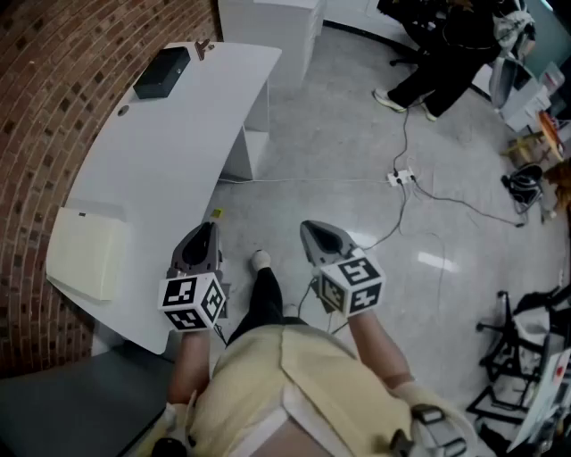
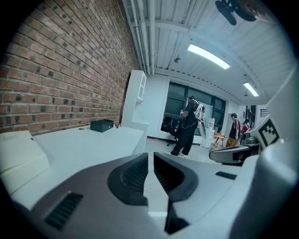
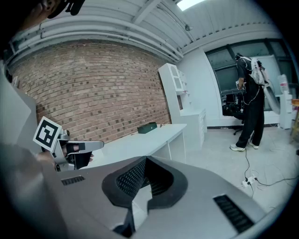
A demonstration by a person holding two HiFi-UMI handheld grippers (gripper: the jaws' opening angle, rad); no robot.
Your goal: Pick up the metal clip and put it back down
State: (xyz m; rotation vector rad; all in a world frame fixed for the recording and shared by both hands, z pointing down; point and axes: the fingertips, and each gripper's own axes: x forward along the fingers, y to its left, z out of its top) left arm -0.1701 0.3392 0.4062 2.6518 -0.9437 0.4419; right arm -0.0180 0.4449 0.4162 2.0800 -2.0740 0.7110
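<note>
I cannot make out a metal clip for certain. A small brown thing (image 1: pixel 203 46) lies by the black box (image 1: pixel 162 72) at the far end of the white desk (image 1: pixel 161 170), and a tiny yellow bit (image 1: pixel 217 214) sits at the desk's edge. My left gripper (image 1: pixel 207 228) hovers over the desk's near right edge, its pads a narrow slit apart with nothing between them (image 2: pixel 150 156). My right gripper (image 1: pixel 309 228) hangs over the floor to the right of the desk. Its tips touch and hold nothing (image 3: pixel 145 161).
A cream box (image 1: pixel 86 253) rests on the desk's near left end. A brick wall (image 1: pixel 53 80) runs behind the desk and a white cabinet (image 1: pixel 268 18) stands past its far end. On the floor lie a power strip (image 1: pixel 399 178) and cables. A person in black (image 1: pixel 442 62) stands beyond.
</note>
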